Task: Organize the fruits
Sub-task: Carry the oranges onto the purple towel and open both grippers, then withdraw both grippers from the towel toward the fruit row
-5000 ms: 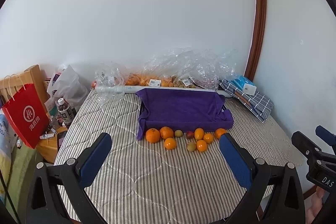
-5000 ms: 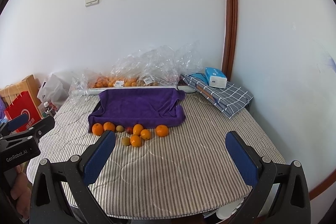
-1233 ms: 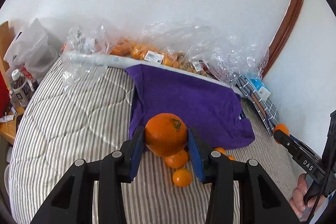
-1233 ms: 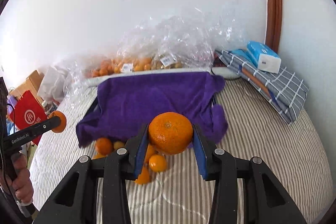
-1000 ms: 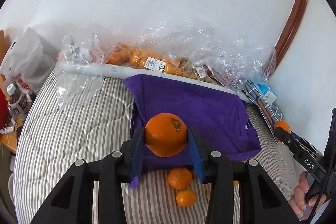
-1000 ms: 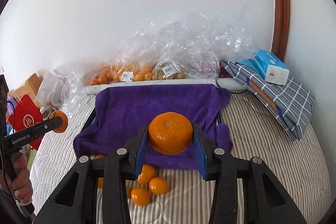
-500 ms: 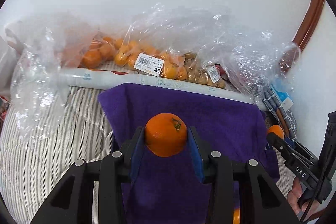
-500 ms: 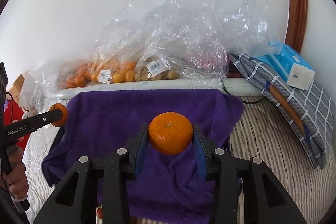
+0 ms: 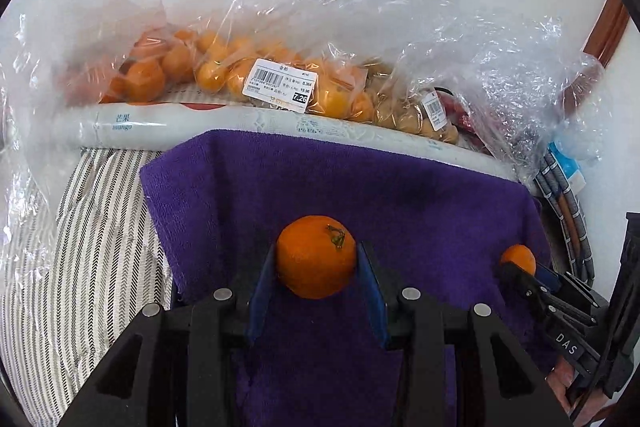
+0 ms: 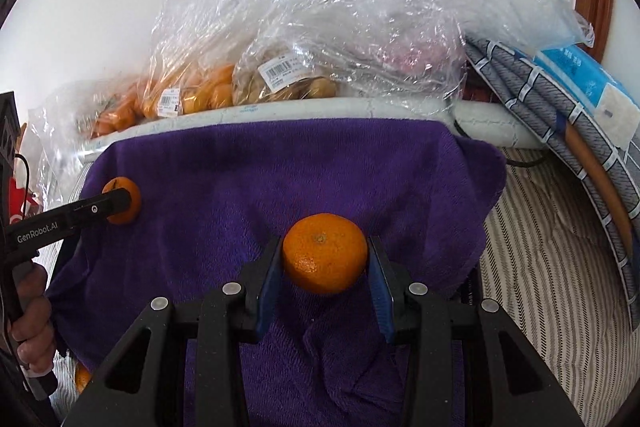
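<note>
My left gripper [image 9: 316, 263] is shut on an orange [image 9: 316, 261] with a green stem, held over the left part of the purple towel [image 9: 360, 187]. My right gripper [image 10: 324, 259] is shut on another orange [image 10: 325, 253] over the middle of the same towel [image 10: 280, 167]. The right gripper with its orange [image 9: 518, 259] also shows at the right of the left wrist view. The left gripper with its orange [image 10: 122, 201] shows at the left of the right wrist view. One loose orange [image 10: 82, 377] lies on the bed below the towel's front edge.
Clear plastic bags of oranges [image 9: 224, 75] and small brown fruit [image 10: 292, 87] lie along the wall behind a white roll [image 9: 132, 123]. A folded checked cloth [image 10: 560, 131] with a blue tissue pack [image 10: 588, 87] lies at the right. The striped bedspread [image 9: 80, 227] surrounds the towel.
Both grippers have moved forward and down over the purple towel, each still holding its orange. The loose fruit on the bed has dropped out of view below.
</note>
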`<state>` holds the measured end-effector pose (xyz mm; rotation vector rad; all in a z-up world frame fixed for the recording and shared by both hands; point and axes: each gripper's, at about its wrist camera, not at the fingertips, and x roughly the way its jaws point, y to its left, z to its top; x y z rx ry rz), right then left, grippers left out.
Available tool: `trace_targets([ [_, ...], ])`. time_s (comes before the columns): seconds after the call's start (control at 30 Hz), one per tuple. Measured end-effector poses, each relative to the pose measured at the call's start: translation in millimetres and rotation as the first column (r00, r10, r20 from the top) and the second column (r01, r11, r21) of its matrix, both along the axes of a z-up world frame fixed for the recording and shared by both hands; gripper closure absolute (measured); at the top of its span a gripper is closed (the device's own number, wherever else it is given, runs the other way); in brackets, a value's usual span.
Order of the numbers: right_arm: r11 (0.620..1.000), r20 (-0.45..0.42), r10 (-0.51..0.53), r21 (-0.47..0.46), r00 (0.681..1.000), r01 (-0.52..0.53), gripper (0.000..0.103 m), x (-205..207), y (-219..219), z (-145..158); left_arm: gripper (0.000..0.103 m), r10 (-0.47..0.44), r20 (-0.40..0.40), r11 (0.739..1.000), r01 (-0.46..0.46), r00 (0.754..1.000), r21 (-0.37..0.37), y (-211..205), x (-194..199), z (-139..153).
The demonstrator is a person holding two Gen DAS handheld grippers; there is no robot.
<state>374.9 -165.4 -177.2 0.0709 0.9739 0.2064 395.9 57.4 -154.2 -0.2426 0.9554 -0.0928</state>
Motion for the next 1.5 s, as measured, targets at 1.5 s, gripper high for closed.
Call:
trace_targets([
  [1.5,0.999,0.109,-0.013,-0.049,0.994,0.018,0.056,-227.0,2.0,61.9,0.054,0.032,0.094,0.998,-0.037,0.995,0.051,13.6,-240.4,43.5],
])
